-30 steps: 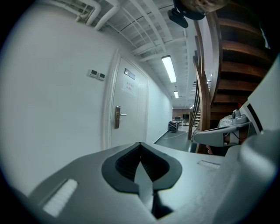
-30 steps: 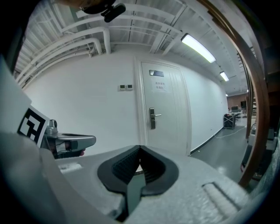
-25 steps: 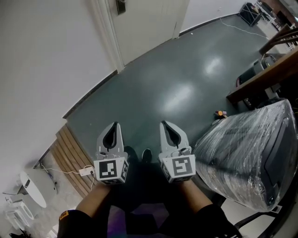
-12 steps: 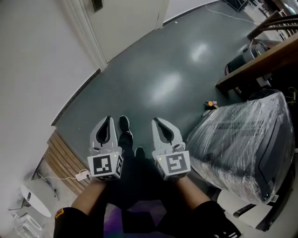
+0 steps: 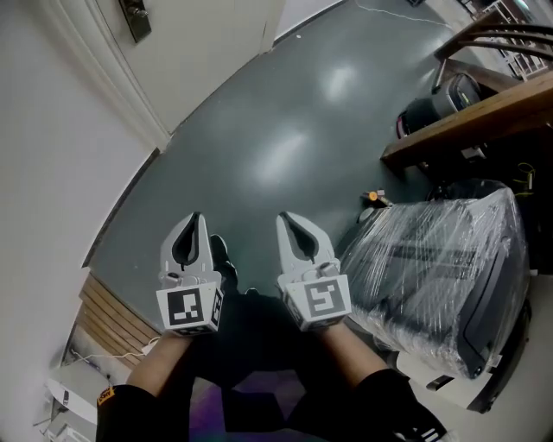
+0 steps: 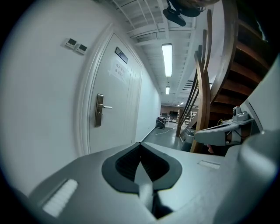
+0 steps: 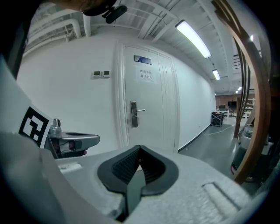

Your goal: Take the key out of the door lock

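Presumably the key, too small to make out, sits in the lock well ahead of both tools. It is light, stiff, slippery metal, best pinched flat across its bow. The left tool and right tool are closed and empty.

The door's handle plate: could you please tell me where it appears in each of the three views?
Head view: the handle plate sits at the top left edge, dark against the white door.
Left gripper view: left of centre, at mid height.
Right gripper view: near the centre, above the jaws.
Shared landmark: the white door around it.
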Tool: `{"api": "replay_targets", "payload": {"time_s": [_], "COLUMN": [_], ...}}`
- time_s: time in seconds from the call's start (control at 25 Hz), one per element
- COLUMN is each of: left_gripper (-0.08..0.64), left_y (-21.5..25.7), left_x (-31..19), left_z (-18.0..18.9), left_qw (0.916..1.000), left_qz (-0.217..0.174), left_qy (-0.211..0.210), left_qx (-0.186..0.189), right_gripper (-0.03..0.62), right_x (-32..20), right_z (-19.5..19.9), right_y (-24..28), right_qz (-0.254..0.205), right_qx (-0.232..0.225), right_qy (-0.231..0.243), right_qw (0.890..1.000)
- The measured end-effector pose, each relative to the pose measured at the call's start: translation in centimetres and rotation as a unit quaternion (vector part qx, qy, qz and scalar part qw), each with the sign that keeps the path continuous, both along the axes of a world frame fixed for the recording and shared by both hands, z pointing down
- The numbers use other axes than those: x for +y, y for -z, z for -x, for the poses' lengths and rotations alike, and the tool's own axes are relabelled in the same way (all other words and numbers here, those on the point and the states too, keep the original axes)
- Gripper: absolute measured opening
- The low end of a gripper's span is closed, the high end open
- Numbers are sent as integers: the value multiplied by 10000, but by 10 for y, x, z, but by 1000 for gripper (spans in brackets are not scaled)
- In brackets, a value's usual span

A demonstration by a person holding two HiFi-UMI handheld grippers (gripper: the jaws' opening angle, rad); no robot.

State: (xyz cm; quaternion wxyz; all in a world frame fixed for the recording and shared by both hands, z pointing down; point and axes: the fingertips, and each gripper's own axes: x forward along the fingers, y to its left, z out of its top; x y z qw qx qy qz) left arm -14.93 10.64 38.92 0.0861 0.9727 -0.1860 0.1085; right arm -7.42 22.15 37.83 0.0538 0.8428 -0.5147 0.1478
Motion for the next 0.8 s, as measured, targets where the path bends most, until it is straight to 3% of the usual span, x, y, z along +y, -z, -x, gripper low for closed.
{"api": "replay_targets", "payload": {"time_s": [0.28, 0.48, 0.8], "left_gripper": [18, 18, 18], "left_y": [5, 12, 5], "left_x": [-72, -111, -141], "left_z": [-37, -50, -90], "left_qw": [9999, 9994, 9951], "left_qz": [-6, -49, -117], "left_qy": [-34, 259, 959], "left_qx": [134, 237, 216], "right_gripper": [-8, -8, -8], "right_x": [-81, -118, -163], "right_z": [-41, -59, -114], "right_y": [10, 11, 8], "right_qz": [-29, -85, -223], "right_qx": [253, 240, 235], "right_qy": [150, 337, 1007], "right_qw": [9996, 9991, 9944]}}
